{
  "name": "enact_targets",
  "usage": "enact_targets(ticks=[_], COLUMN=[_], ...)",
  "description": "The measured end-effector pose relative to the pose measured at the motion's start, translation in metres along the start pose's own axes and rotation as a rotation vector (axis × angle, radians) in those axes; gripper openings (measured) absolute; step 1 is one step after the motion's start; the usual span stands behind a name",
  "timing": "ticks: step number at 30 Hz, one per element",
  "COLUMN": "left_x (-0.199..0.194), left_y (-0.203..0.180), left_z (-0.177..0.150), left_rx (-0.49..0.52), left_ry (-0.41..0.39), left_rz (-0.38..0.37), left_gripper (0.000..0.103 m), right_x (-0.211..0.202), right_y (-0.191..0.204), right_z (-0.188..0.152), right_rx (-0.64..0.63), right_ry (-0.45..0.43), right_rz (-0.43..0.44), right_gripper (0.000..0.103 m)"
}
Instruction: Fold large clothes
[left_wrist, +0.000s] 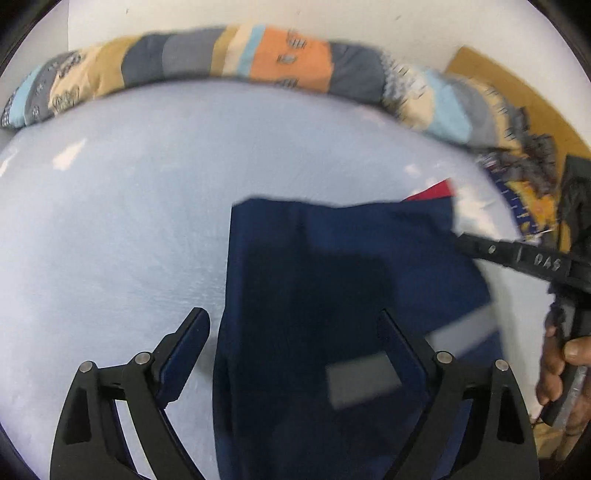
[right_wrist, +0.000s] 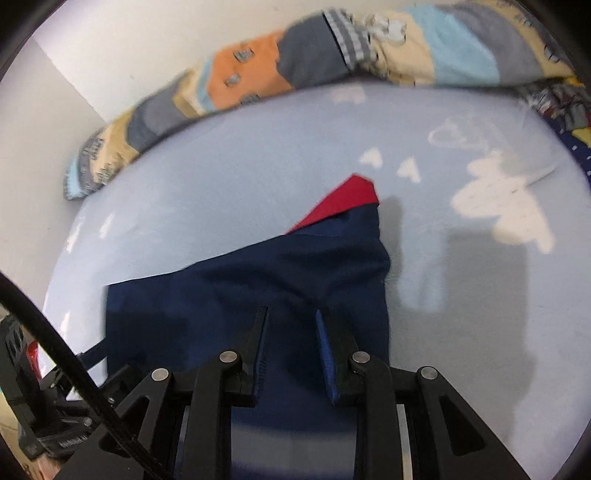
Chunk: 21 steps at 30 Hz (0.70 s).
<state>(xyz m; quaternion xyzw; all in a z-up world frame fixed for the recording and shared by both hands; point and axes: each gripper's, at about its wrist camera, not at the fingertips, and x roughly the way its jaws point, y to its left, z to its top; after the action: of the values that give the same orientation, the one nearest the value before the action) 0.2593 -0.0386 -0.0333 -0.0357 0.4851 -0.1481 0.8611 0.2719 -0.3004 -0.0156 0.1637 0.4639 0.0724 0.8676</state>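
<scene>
The left gripper (left_wrist: 295, 328) has its fingers spread wide with nothing pinched, hovering over the navy garment (left_wrist: 332, 266), while the right gripper (right_wrist: 291, 325) has its fingers close together with a gap between them, and whether any cloth is caught there cannot be told. The garment lies flat toward the near edge of the pale blue bed (left_wrist: 110, 221), well apart from the patchwork quilt (left_wrist: 258, 55) along the far edge. Judging by its straight, doubled-looking edges and a red corner (right_wrist: 351, 199) peeking out, at least one fold seems done; further folds and tidying probably remain.
</scene>
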Motion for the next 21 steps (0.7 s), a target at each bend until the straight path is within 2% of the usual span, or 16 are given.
enact_targets(ticks=[3,5,9,11,14,16,18,19,21], left_x=[-0.035,-0.047,-0.069,-0.069,-0.049,-0.041,-0.044,-0.046,-0.058], left_y=[-0.007,-0.01,-0.012,-0.008,0.007,0.031,0.054,0.06,0.069], left_z=[-0.018,-0.036,-0.096,-0.125,-0.147,-0.15,-0.15,-0.151,-0.155], left_rx=[0.055,0.087,0.104,0.127,0.151,0.057,-0.067,-0.086,-0.125], left_ry=[-0.048,-0.045,-0.05,-0.024,0.064,0.123,0.138,0.136,0.108], left_rz=[0.017,0.01,-0.009,0.03,0.163,0.082,-0.011,-0.027,-0.039], left_gripper=[0.091,0.091,0.091,0.091,0.087,0.088,0.088,0.088,0.088], right_x=[-0.028,-0.044,-0.075,-0.088,-0.097,-0.096,-0.085,-0.082,-0.089], right_y=[0.007,0.014,0.018,0.017,0.014,0.005,-0.009,-0.018,-0.026], right_z=[-0.025,-0.047,-0.101,-0.132,-0.172,-0.199,-0.211,-0.216,-0.215], right_rx=[-0.06,-0.108,-0.132,-0.141,-0.159,-0.158,-0.115,-0.073,-0.041], right_ry=[-0.002,-0.004,0.0,0.001,0.003,0.031,0.082,0.092,0.076], right_rz=[-0.042,-0.06,-0.035,-0.035,-0.031,-0.05,-0.084,-0.083,-0.083], right_gripper=[0.032,0.032,0.032,0.038,0.038,0.038,0.041,0.05,0.052])
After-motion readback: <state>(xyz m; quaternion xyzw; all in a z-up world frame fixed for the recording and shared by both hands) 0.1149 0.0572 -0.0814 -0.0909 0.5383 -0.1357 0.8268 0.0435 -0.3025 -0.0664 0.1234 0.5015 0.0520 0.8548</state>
